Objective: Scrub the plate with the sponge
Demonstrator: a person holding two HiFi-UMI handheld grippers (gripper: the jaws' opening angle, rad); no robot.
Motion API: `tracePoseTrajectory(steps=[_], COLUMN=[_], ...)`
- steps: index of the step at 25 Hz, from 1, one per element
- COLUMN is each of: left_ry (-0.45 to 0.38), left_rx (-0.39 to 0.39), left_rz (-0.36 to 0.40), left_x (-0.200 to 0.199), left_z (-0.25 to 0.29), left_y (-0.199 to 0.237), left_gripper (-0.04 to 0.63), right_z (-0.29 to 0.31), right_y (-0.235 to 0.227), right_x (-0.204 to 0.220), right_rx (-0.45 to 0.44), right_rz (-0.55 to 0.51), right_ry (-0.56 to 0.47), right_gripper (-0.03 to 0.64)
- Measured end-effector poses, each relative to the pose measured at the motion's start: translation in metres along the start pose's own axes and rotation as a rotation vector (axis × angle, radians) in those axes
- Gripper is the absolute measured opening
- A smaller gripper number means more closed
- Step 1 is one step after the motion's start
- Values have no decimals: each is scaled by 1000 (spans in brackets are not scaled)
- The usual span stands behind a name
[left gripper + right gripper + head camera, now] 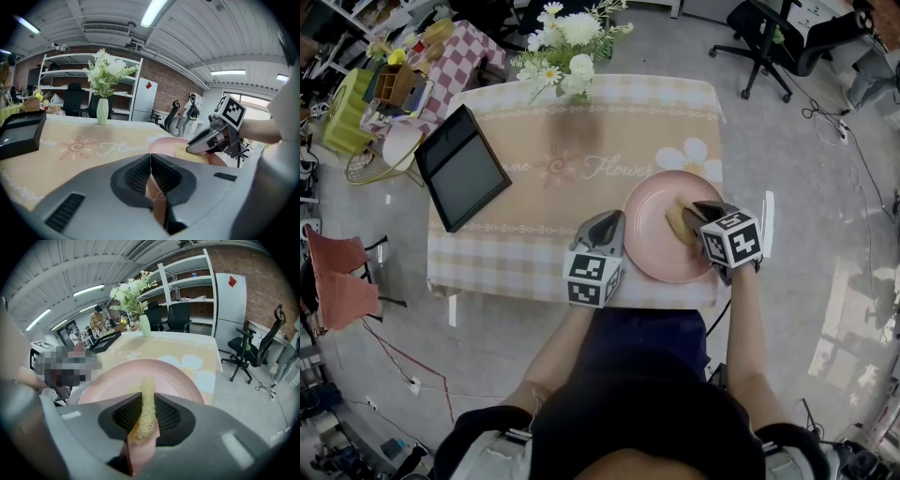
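Plate (656, 258), pink, lies right of centre in head view, near front edge of tablecloth (534, 202). We see right gripper (692, 217) clamped on yellow sponge (678, 223) over plate. Left gripper (612, 221) jaws pressed together, empty, just beside plate's left rim.

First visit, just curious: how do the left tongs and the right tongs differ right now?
The right tongs pinch a yellow sponge over the pink plate; the left tongs hold nothing. Right tongs sit over the plate, left tongs over the tablecloth beside it. Both are shut.
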State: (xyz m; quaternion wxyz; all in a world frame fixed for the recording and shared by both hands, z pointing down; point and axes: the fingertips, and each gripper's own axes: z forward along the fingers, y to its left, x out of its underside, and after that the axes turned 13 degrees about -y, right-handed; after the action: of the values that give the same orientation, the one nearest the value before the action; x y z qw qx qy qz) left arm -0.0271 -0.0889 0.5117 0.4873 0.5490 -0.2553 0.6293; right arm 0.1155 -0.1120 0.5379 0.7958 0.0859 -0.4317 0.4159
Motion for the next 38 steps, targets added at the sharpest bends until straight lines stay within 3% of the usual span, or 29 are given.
tracePoseTrajectory(steps=[14, 32, 38], left_ry=[6, 14, 12], left_rx=[11, 20, 19], left_rz=[2, 6, 8], left_x=[1, 3, 3], left_z=[1, 2, 2], left_y=[-3, -6, -6], left_gripper=[11, 11, 11], right_z=[4, -6, -7], right_y=[-16, -46, -47], right_x=[-9, -15, -19], right_rx=[81, 259, 303], right_rz=[-3, -8, -91], right_ry=[-35, -84, -88], right_gripper=[78, 75, 75])
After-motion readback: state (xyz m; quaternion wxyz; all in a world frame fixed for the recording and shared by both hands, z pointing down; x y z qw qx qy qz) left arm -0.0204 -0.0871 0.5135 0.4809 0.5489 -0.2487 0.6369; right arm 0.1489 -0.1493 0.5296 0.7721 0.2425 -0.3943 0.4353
